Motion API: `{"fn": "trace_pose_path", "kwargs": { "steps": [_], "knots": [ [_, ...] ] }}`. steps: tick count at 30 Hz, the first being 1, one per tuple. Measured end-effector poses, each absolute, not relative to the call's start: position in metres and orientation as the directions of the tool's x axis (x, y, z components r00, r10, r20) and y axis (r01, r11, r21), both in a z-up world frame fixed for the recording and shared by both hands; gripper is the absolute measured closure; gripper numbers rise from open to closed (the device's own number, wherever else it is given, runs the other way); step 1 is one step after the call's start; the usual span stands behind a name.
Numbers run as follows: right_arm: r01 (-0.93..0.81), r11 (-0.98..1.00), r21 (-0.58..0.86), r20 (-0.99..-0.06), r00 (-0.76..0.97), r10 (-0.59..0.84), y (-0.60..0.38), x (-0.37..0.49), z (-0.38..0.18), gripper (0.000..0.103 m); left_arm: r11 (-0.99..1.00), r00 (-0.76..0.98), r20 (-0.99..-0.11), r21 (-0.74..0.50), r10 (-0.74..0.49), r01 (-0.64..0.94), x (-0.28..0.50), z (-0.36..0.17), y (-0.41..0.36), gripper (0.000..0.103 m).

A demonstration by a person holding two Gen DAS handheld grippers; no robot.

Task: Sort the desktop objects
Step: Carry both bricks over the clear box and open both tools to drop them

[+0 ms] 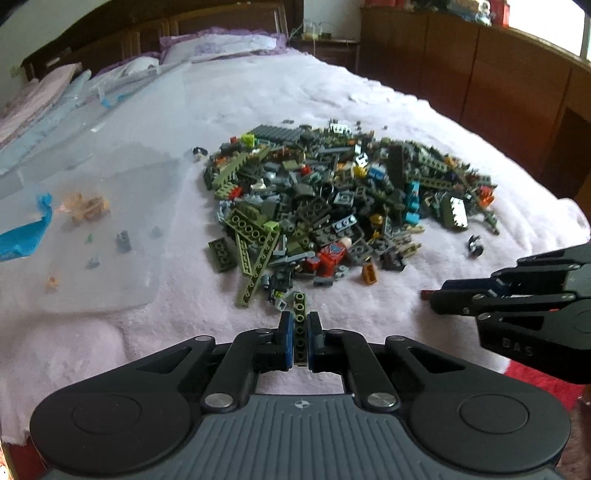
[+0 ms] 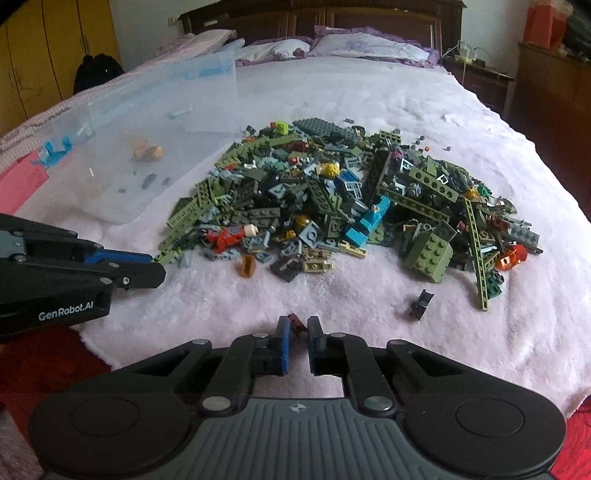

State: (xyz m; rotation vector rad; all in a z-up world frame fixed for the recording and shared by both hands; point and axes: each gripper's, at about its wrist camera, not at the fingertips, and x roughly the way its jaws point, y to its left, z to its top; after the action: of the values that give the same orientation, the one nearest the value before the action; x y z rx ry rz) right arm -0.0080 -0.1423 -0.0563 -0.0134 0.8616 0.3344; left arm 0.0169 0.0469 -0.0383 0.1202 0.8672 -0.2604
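Note:
A big pile of toy bricks [image 1: 332, 199], mostly green and grey, lies on a pale fluffy blanket [image 1: 110, 350]; it also shows in the right wrist view [image 2: 351, 203]. My left gripper [image 1: 300, 325] is shut on a long olive-green brick with holes [image 1: 300, 332], held just before the pile's near edge. My right gripper [image 2: 297, 328] is shut on a small dark red piece [image 2: 294, 322]; in the left wrist view it [image 1: 430, 295] shows at the right with the red tip sticking out. A clear plastic bin [image 1: 92, 229] with a few small pieces lies left of the pile.
A stray orange brick [image 1: 368, 274] and a black piece [image 2: 421, 303] lie on the blanket near the pile. Pillows [image 2: 332, 46] and a wooden headboard [image 2: 314, 14] are at the far end. A blue-clipped lid [image 1: 22, 236] lies by the bin.

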Motion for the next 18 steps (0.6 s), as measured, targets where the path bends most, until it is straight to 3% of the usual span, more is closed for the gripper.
{"fn": "trace_pose_path", "kwargs": {
  "steps": [18],
  "knots": [
    [-0.345, 0.922, 0.177, -0.64, 0.671, 0.374, -0.121, -0.002, 0.012, 0.093, 0.971, 0.734, -0.656, 0.006, -0.176, 0.238, 0.005, 0.037, 0.06, 0.094]
  ]
}}
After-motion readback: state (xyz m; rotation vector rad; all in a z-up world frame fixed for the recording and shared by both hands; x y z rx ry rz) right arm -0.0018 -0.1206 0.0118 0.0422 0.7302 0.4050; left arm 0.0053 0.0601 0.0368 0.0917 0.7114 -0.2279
